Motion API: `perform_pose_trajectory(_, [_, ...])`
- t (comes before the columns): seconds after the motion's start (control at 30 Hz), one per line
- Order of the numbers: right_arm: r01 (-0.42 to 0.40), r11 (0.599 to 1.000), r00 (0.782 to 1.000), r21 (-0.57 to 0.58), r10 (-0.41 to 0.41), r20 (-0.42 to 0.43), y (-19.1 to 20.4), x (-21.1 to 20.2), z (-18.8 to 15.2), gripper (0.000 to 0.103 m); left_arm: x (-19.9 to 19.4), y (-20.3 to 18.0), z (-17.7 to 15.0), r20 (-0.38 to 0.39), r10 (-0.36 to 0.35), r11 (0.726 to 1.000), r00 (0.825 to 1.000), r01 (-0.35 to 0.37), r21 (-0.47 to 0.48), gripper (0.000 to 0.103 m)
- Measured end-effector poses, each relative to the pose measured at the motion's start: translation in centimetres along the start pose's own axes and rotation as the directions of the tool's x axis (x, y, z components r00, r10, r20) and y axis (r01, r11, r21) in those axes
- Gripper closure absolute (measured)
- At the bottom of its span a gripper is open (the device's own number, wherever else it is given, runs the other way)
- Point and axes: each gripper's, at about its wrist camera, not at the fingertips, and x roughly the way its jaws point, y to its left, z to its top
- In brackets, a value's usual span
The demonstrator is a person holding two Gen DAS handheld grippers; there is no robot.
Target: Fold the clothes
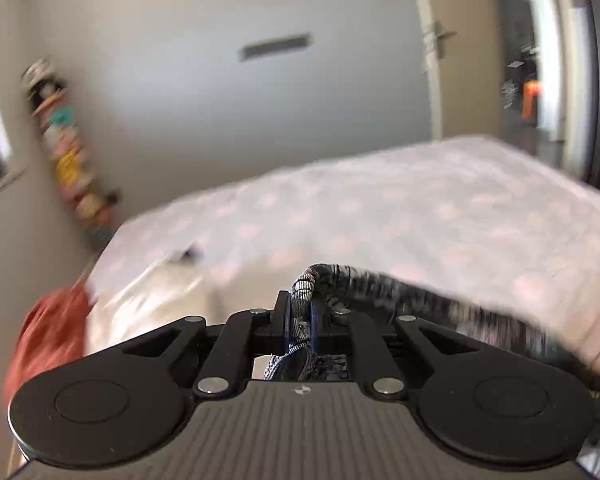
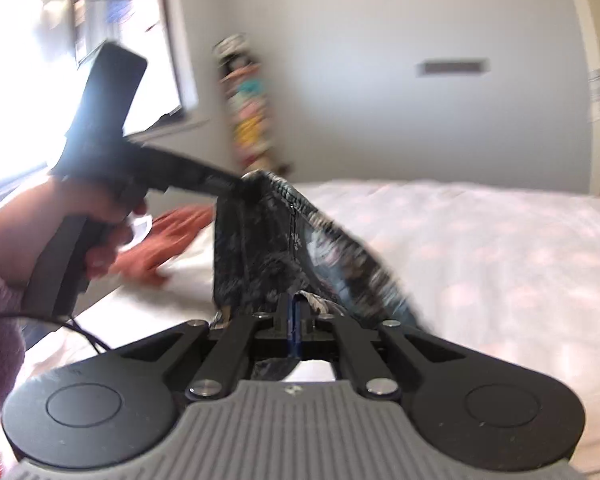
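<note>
A dark patterned garment (image 2: 268, 256) with a grey-white print hangs in the air above the bed. My left gripper (image 1: 300, 312) is shut on one edge of the garment (image 1: 380, 284), which trails off blurred to the right. My right gripper (image 2: 296, 316) is shut on another edge of it. In the right wrist view the left gripper (image 2: 240, 180) shows from the side, held by a hand, pinching the garment's upper corner. The cloth sags between the two grippers.
A bed (image 1: 420, 208) with a white cover with pale pink dots fills the middle. An orange-red cloth (image 2: 168, 236) lies at its left edge, also in the left wrist view (image 1: 48, 332). A window (image 2: 28, 60), a wall hanging (image 2: 246, 112) and a door (image 1: 440, 48) surround the bed.
</note>
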Motion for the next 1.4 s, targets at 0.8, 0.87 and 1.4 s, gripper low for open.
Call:
perform_pose_trajectory(0.8, [0.209,0.975,0.948,0.079,-0.182,-0.261,-4.9,-2.1,-7.3,0.066,3.5,8.4,-12.5,-0.238,0.052,0.993,0.970,-0.077,-0.093,0.096])
perform_pose_trajectory(0.87, [0.321,0.943,0.914,0.088,-0.284,-0.289,-8.2,-3.3,-7.9,0.066,3.5,8.3,-12.5,-0.241,0.057,0.993,0.969,-0.081,-0.090,0.096])
perform_pose_trajectory(1.4, [0.790,0.520,0.606,0.325,-0.579,-0.545,-34.8,-5.4,-15.4,0.033,4.2,7.1,-12.1,-0.293,0.100,0.990,0.951,-0.126,-0.070,0.096])
